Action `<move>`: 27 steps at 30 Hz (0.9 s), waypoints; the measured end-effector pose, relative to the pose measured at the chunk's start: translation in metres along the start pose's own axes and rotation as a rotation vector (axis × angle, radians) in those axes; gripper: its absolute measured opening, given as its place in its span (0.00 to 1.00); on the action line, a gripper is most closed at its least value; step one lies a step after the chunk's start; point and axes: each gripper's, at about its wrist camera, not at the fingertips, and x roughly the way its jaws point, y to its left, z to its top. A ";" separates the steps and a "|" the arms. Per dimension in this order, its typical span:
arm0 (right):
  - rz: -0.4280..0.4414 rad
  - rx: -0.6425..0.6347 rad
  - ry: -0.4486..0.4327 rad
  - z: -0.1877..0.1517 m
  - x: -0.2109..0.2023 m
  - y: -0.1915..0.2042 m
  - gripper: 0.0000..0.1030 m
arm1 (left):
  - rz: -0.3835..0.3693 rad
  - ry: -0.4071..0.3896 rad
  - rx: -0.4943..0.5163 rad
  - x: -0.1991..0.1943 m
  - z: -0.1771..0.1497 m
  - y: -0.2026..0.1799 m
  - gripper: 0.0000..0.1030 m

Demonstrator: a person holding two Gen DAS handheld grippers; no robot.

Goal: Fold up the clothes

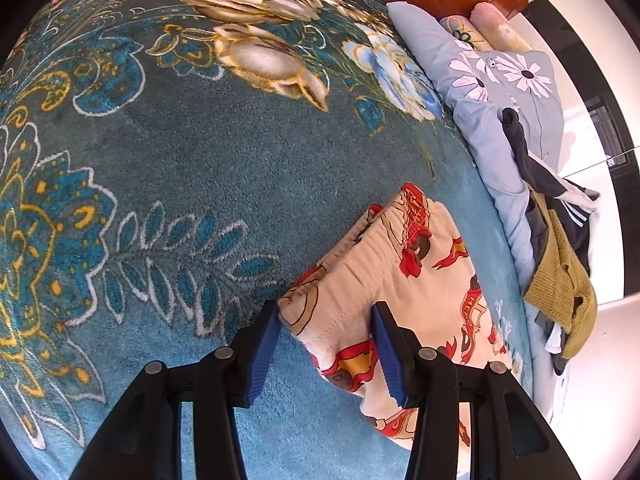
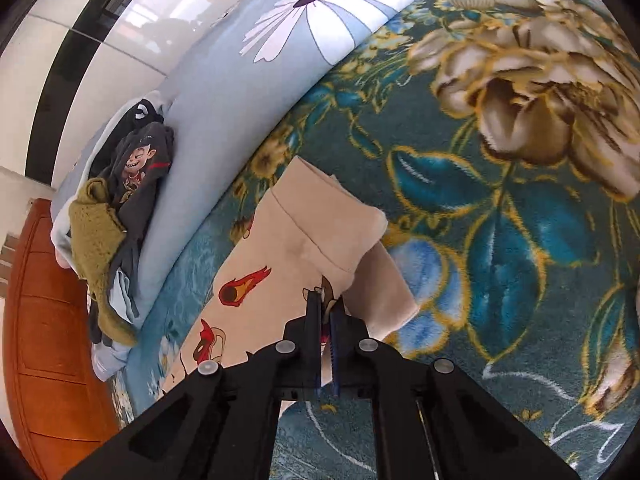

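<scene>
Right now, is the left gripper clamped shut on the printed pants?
No. The left gripper stands open, its blue pads either side of the printed pants waistband corner.

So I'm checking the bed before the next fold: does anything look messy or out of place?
Yes: a heap of unfolded clothes sits crumpled along the bed's edge against the light-blue daisy quilt. The cream printed pants lie flat on the teal blanket.

Both wrist fisheyes look steeply down, close over the teal floral blanket (image 1: 200,152) (from opposite ends), sharing the cream printed trousers (image 2: 280,264).
</scene>
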 end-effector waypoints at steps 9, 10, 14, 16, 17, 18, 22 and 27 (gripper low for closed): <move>0.078 0.245 -0.036 -0.017 -0.021 -0.041 0.51 | -0.009 -0.019 -0.029 0.001 -0.002 0.000 0.48; 0.092 0.271 -0.050 -0.016 -0.019 -0.042 0.51 | -0.014 -0.019 -0.035 0.001 -0.002 0.000 0.48; 0.107 0.303 -0.091 -0.009 -0.012 -0.038 0.55 | -0.038 -0.029 -0.070 0.000 0.000 0.001 0.48; 0.079 0.299 -0.093 -0.006 -0.008 -0.031 0.55 | -0.037 -0.034 -0.081 0.000 0.000 0.000 0.46; 0.066 0.294 -0.090 -0.005 -0.006 -0.027 0.50 | -0.028 -0.036 -0.083 0.000 0.000 0.000 0.38; 0.062 0.287 -0.079 -0.004 -0.004 -0.022 0.31 | -0.017 -0.033 -0.086 0.000 0.000 -0.001 0.29; 0.040 0.233 -0.044 0.000 -0.004 -0.004 0.12 | 0.025 -0.030 -0.072 -0.005 0.005 -0.012 0.20; 0.130 0.138 -0.047 0.022 -0.029 0.026 0.11 | -0.003 -0.065 0.042 -0.048 0.025 -0.051 0.18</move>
